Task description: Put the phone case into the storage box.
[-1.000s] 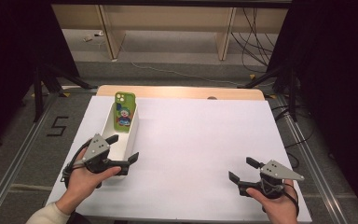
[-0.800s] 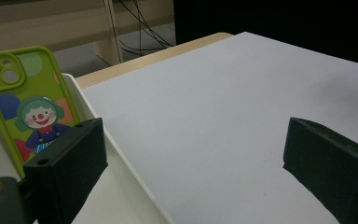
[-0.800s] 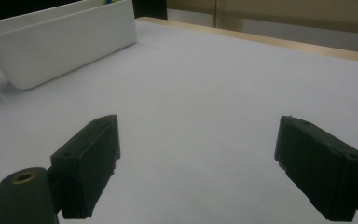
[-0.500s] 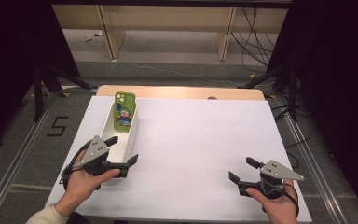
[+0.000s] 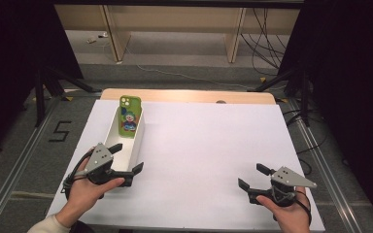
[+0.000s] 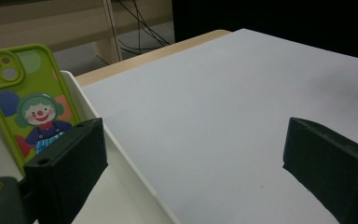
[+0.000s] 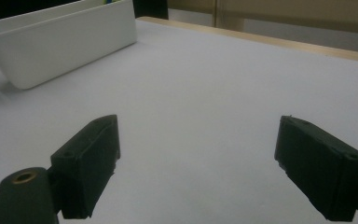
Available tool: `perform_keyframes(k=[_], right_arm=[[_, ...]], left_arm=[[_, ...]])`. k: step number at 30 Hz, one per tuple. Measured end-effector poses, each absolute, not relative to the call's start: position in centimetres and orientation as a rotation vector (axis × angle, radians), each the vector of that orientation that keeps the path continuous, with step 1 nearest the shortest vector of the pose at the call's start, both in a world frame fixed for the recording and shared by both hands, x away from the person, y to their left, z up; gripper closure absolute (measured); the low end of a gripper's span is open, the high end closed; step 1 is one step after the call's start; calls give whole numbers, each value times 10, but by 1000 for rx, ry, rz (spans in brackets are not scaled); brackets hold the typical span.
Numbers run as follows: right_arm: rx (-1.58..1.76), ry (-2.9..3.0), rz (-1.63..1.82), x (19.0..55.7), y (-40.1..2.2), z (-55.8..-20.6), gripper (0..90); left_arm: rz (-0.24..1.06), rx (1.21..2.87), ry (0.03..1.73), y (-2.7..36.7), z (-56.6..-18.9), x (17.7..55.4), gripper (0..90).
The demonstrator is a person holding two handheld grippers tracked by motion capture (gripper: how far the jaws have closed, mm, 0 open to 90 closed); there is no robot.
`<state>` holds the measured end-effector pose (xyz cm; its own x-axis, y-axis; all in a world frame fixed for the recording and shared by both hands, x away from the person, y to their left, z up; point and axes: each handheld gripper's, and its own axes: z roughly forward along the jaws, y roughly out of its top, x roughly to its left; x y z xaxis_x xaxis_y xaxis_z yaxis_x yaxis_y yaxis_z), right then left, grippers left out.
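The white table [image 5: 209,145] is lying bare under dark surroundings. At its left I am holding my left gripper [image 5: 126,158] with jaws spread, straddling the near wall of the white bin [image 5: 137,141], apparently so I can grip that wall; the pads are not pressing it. The green phone case [image 5: 129,114] is leaning against the bin's far end. My right gripper [image 5: 252,178] is resting apart, jaws released, holding nothing.
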<state>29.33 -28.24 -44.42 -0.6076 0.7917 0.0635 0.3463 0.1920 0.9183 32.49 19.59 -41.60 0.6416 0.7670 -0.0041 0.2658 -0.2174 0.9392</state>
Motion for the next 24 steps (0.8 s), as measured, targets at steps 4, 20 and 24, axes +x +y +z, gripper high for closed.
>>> perform_keyframes(k=[4, 20, 24], right_arm=[[1063, 2046, 1401, 293, -282, -444, 152], [1061, 2044, 1405, 294, -283, -445, 153], [1060, 2044, 1404, 294, -283, -445, 152]], left_arm=[[579, 1779, 834, 196, -416, 324, 58], [576, 1782, 828, 197, -417, 324, 60], [573, 1774, 828, 197, -417, 324, 60]])
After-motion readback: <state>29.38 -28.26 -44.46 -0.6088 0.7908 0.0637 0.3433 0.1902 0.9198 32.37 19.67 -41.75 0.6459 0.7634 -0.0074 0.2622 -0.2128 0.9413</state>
